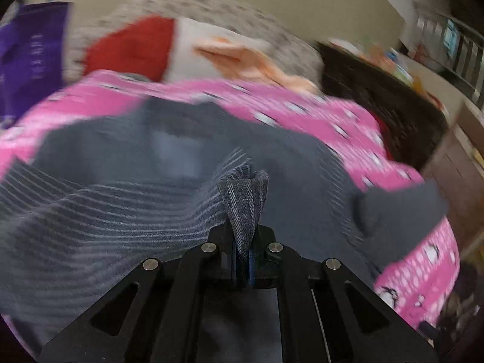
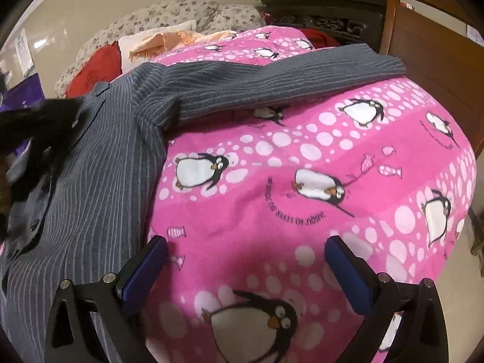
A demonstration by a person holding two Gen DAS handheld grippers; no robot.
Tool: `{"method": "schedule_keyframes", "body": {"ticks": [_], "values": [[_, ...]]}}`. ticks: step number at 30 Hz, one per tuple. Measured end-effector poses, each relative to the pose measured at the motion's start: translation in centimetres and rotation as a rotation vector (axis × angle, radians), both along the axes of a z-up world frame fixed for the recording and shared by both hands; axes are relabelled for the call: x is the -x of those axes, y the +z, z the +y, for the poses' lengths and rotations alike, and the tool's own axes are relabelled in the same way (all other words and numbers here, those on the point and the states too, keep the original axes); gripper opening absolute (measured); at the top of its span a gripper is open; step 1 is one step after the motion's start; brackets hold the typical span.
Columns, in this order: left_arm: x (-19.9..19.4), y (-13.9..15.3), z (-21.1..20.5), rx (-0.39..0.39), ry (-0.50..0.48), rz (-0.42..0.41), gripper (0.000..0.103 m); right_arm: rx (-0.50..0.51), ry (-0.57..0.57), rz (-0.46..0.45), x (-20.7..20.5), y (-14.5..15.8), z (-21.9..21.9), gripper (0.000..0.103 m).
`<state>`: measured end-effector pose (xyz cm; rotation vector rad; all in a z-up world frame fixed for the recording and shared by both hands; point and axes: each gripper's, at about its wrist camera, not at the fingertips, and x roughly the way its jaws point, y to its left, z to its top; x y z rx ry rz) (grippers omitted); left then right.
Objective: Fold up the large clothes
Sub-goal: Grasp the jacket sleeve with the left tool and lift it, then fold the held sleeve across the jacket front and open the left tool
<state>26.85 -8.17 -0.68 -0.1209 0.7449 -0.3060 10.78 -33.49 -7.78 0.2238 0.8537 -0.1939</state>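
A dark grey pinstriped shirt (image 2: pixel 99 163) lies on a pink penguin blanket (image 2: pixel 272 181), its sleeve (image 2: pixel 272 78) stretched out to the right. My left gripper (image 1: pixel 243 236) is shut on a fold of the shirt (image 1: pixel 243 199), which sticks up between the pads; the left wrist view is blurred. The left gripper also shows as a dark blur at the left edge of the right wrist view (image 2: pixel 30 133). My right gripper (image 2: pixel 245 254) is open and empty above the blanket, just right of the shirt's body.
Pillows lie at the bed's head: red (image 2: pixel 96 69), white (image 2: pixel 157 36), a peach cloth (image 2: pixel 181 39), a floral cover (image 2: pixel 181 12). A dark carved cabinet (image 2: pixel 326 15) and wooden furniture (image 2: pixel 429 60) stand at the right. A purple bag (image 1: pixel 27 57) is at left.
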Motion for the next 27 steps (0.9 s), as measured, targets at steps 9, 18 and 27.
{"method": "schedule_keyframes", "body": {"ticks": [9, 18, 27], "values": [[0.9, -3.2, -8.2, -0.007, -0.150, 0.096, 0.004, -0.039, 0.006, 0.008, -0.1, -0.5, -0.4, 0.103], [1.2, -4.8, -8.7, 0.153, -0.257, 0.210, 0.043, -0.030, 0.010, 0.013, -0.4, -0.7, -0.3, 0.103], [3.0, 0.0, -4.2, 0.219, -0.240, 0.145, 0.048, -0.003, 0.007, 0.022, -0.4, -0.8, 0.2, 0.103]]}}
